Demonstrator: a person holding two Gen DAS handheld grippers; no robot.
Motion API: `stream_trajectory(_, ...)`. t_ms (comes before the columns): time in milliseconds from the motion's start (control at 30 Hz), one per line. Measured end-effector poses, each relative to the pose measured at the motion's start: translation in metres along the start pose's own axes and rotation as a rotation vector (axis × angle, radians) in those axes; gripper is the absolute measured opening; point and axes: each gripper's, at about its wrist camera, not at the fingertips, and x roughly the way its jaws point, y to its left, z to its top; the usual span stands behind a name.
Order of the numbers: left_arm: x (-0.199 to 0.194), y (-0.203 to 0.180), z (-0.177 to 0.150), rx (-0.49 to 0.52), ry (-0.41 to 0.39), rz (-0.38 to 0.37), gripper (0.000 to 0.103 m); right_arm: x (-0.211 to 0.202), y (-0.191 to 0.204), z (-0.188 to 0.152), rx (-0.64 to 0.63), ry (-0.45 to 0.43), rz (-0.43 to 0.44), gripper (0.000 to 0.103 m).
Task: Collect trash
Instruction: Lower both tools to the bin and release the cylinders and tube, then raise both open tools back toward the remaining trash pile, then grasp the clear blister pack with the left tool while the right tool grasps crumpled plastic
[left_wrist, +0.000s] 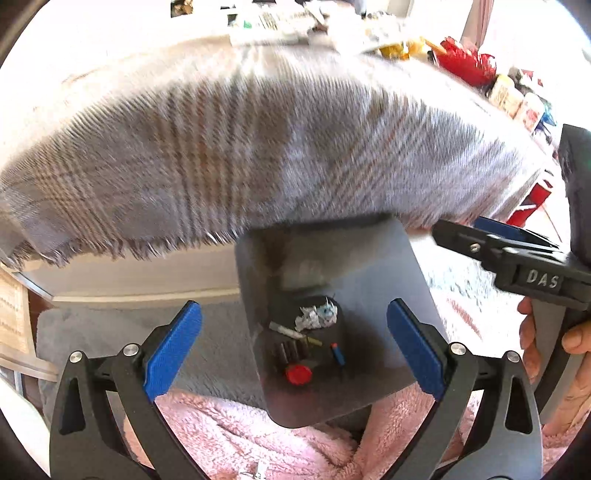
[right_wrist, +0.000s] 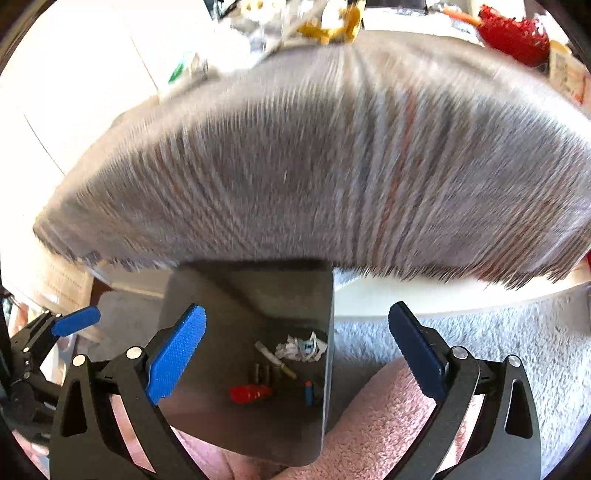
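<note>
Both claws gaping, empty — left claw (left_wrist: 293, 350), right claw (right_wrist: 297, 356) above bin (left_wrist: 369, 266) — trash (left_wrist: 317, 317) inside.

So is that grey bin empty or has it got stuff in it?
Not empty: the grey bin holds crumpled paper, a red cap and other small bits.

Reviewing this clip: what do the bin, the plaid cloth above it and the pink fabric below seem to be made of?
Bin: smooth grey, slightly glossy walls with rounded corners, probably plastic, though thin metal is possible.
Plaid cloth: woven fabric, matte, with a frayed fringe along its edge; wool or a blend, though blur hides the weave.
Pink fabric: thick, tufted pile, looks like fleece or plush.
</note>
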Motion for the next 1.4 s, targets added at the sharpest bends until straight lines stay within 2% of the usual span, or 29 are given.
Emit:
stream_trajectory(300, -0.029, 0.003, 0.030, 0.005, -0.093, 0.022, 0.095, -0.044, -0.008, 0.036, 0.000, -0.128, 0.002, 0.100)
stream_trajectory(467, -0.036, -0.002, 0.052, 0.018, -0.131, 0.037, 0.095, -0.049, -0.009, 0.066, -0.016, -0.183, -0.032, 0.100)
stream_trajectory(700, -0.042, -0.017, 0.102, 0.066, -0.196, 0.056, 0.095, -0.046, -0.019, 0.110, -0.015, -0.245, -0.093, 0.100)
stream_trajectory(800, -0.036, -0.026, 0.123, 0.087, -0.208, 0.053, 0.093, -0.046, -0.024, 0.127, -0.006, -0.270, -0.103, 0.100)
stream_trajectory(967, -0.021, -0.037, 0.153, 0.100, -0.219, 0.011, 0.078, -0.039, -0.029, 0.157, -0.010, -0.292, -0.103, 0.099)
stream_trajectory(1033, -0.015, -0.039, 0.162, 0.100, -0.215, 0.004, 0.072, -0.037, -0.029, 0.165, -0.015, -0.295, -0.090, 0.092)
stream_trajectory(1100, -0.008, -0.041, 0.172, 0.104, -0.211, -0.005, 0.068, -0.031, -0.028, 0.175, -0.028, -0.289, -0.071, 0.076)
stream_trajectory(1200, 0.000, -0.045, 0.181, 0.115, -0.206, -0.015, 0.064, -0.021, -0.024, 0.188, -0.050, -0.280, -0.054, 0.061)
stream_trajectory(1267, 0.004, -0.048, 0.186, 0.122, -0.203, -0.021, 0.059, -0.013, -0.020, 0.195, -0.072, -0.269, -0.046, 0.057)
stream_trajectory(1333, 0.010, -0.051, 0.192, 0.131, -0.198, -0.031, 0.055, -0.006, -0.017, 0.200, -0.088, -0.255, -0.051, 0.047)
stream_trajectory(1400, 0.014, -0.051, 0.196, 0.134, -0.195, -0.039, 0.054, -0.001, -0.015, 0.203, -0.089, -0.250, -0.032, 0.042)
